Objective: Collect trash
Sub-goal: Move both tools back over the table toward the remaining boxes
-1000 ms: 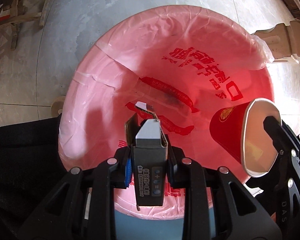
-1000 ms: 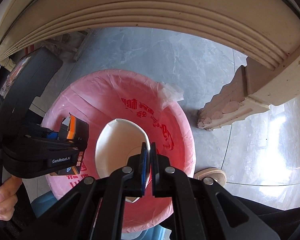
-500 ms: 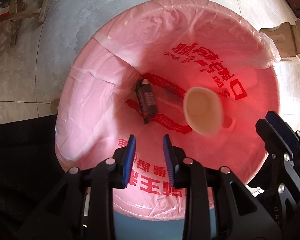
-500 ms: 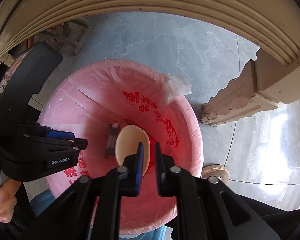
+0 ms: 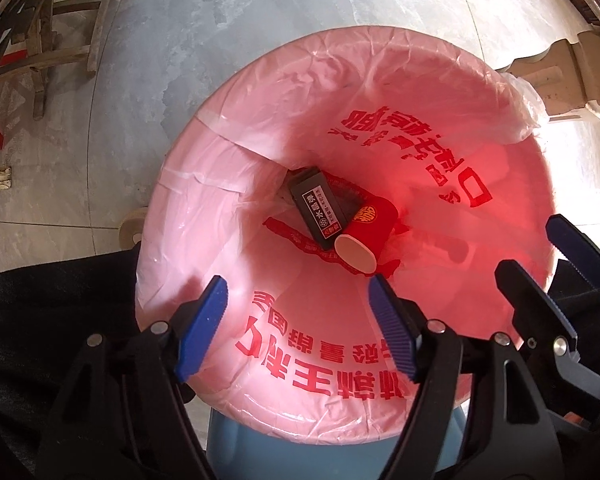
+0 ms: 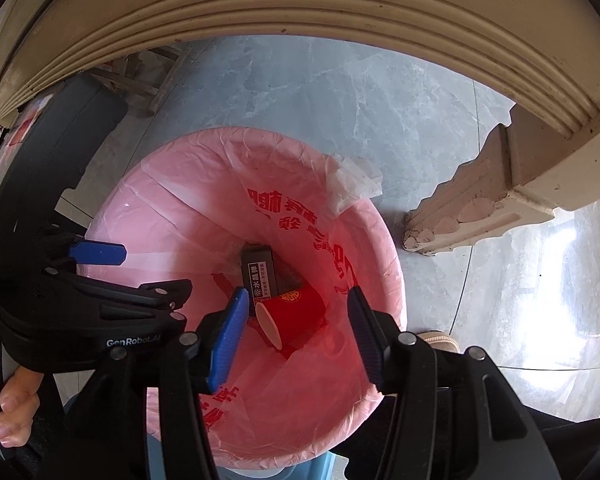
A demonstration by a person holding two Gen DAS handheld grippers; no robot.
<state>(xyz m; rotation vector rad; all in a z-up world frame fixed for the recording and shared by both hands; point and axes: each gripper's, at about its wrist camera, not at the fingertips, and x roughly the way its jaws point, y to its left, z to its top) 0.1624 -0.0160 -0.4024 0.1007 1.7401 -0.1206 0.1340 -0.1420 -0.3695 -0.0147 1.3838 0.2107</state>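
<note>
A bin lined with a pink bag point(image 5: 440, 92) printed with red characters stands on the floor; it also shows in the right wrist view point(image 6: 188, 184). At its bottom lie a dark small box point(image 5: 318, 208) point(image 6: 259, 270) and a red paper cup point(image 5: 366, 226) point(image 6: 290, 314) on its side, touching. My left gripper point(image 5: 300, 300) is open and empty above the bin's near side. My right gripper point(image 6: 296, 304) is open and empty above the bin, and shows at the right edge of the left wrist view point(image 5: 540, 248).
A cream carved table edge point(image 6: 340, 12) arches overhead, with its carved leg point(image 6: 480, 196) just right of the bin. Grey marble floor tiles point(image 5: 240, 20) surround the bin. A wooden chair frame point(image 5: 40, 44) stands at the far left. A sandalled foot point(image 6: 440, 338) is beside the bin.
Both grippers have let go and opened wide. The dark box and the red cup have dropped into the bag and now lie at its bottom.
</note>
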